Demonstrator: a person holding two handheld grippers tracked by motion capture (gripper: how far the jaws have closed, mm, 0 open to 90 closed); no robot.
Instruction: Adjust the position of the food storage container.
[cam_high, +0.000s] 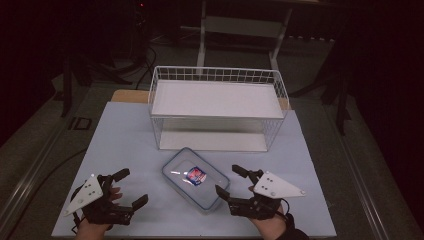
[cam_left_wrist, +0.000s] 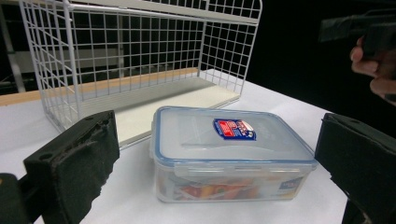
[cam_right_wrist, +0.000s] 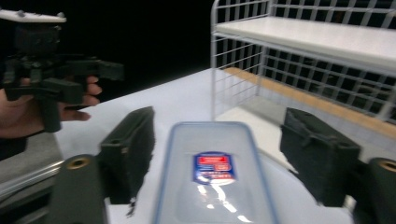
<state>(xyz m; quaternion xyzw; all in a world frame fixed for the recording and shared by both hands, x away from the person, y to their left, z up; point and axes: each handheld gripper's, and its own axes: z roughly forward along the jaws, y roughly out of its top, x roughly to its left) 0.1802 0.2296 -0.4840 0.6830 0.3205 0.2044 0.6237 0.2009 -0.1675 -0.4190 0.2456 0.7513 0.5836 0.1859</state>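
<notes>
Right gripper (cam_high: 231, 181) at the near right of the table, jaws apart and gripping nothing, one on either side of the lidded plastic container (cam_high: 195, 178) without touching it. Left gripper (cam_high: 129, 189) at the near left, jaws spread wide, also holding nothing, well apart from the container. Container (clear, blue-rimmed lid, red and blue label) resting flat on the pale table (cam_high: 125, 135), between both grippers, just in front of a white wire shelf rack (cam_high: 217, 107).
</notes>
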